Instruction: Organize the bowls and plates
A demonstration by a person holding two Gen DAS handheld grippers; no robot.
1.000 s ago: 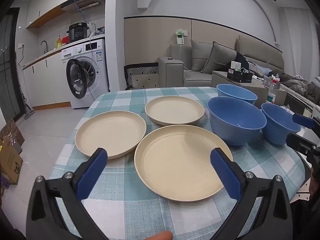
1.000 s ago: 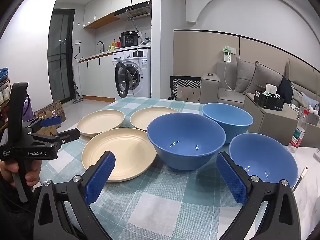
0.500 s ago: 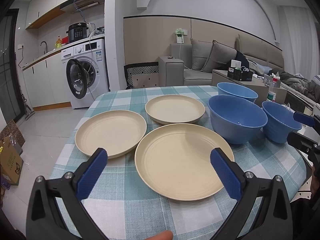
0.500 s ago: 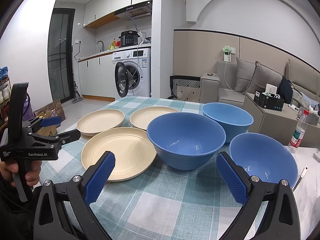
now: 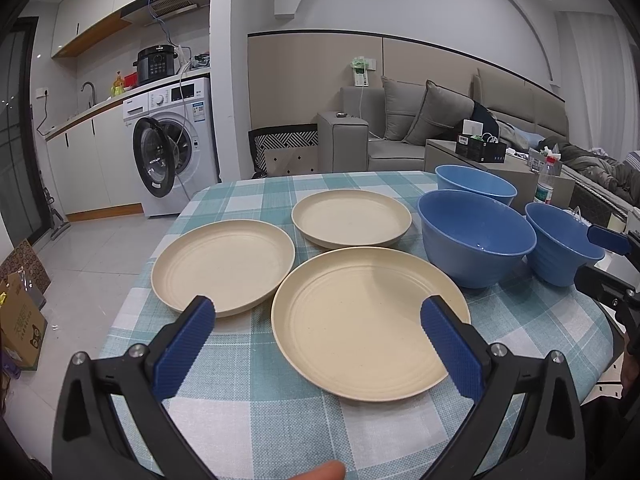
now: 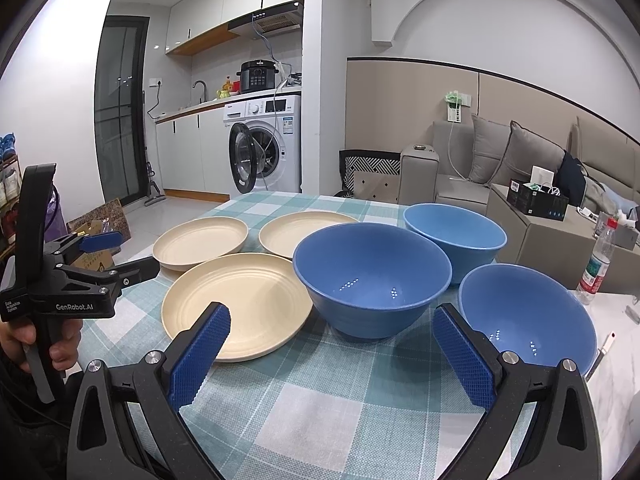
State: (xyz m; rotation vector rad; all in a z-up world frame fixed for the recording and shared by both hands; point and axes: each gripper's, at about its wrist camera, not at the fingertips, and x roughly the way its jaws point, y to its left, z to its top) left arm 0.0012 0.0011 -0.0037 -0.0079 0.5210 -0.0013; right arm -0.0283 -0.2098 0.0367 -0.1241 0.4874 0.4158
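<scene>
Three beige plates lie apart on the checked tablecloth: a near one [image 5: 370,326] [image 6: 238,304], a left one [image 5: 222,266] [image 6: 200,242] and a far one [image 5: 351,218] [image 6: 304,230]. Three blue bowls stand upright to their right: a middle one [image 5: 476,242] [image 6: 372,280], a far one [image 5: 476,184] [image 6: 454,236] and a near right one [image 5: 562,244] [image 6: 526,316]. My left gripper [image 5: 318,346] is open and empty, just short of the near plate. My right gripper [image 6: 330,354] is open and empty, in front of the middle bowl.
The table [image 5: 256,392] is round-edged with a teal checked cloth. A washing machine [image 5: 172,152] and kitchen counter stand behind on the left, a grey sofa [image 5: 424,128] behind on the right. A water bottle [image 6: 596,266] stands right of the bowls.
Both grippers stay open and nearly still; the left view has shifted very slightly. No plate or bowl has moved.
</scene>
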